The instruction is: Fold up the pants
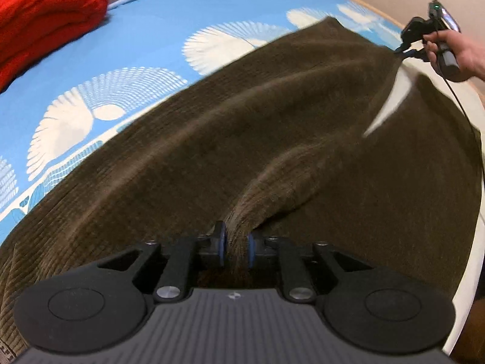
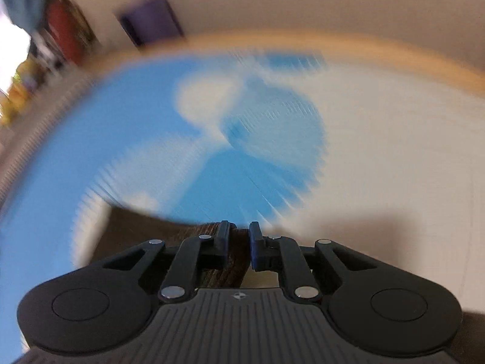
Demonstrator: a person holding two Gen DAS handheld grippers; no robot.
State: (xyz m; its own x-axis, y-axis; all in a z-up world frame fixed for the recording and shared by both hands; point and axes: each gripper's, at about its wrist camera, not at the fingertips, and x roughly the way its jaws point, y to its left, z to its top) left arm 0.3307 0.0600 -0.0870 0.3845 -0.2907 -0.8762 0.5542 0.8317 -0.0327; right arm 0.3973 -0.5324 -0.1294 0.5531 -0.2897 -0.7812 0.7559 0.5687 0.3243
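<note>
Dark brown corduroy pants point(image 1: 272, 127) lie spread over a blue cover with white fan shapes point(image 1: 145, 36). In the left wrist view my left gripper point(image 1: 236, 248) is shut on a bunched fold of the pants at their near edge. At the far right edge a hand point(image 1: 463, 54) holds my right gripper point(image 1: 401, 51), which pinches the pants' far corner and lifts it, so a pale strip point(image 1: 391, 103) shows beneath. The right wrist view is blurred; there my right gripper point(image 2: 239, 242) has brown corduroy point(image 2: 233, 261) clamped between its blue pads.
A folded red knit cloth point(image 1: 45, 15) lies at the far left of the cover. A wooden rim point(image 2: 303, 42) bounds the surface, with a beige wall behind. A purple object point(image 2: 151, 18) and blurred clutter point(image 2: 60, 30) stand beyond it. A black cable point(image 1: 473, 127) trails from the right gripper.
</note>
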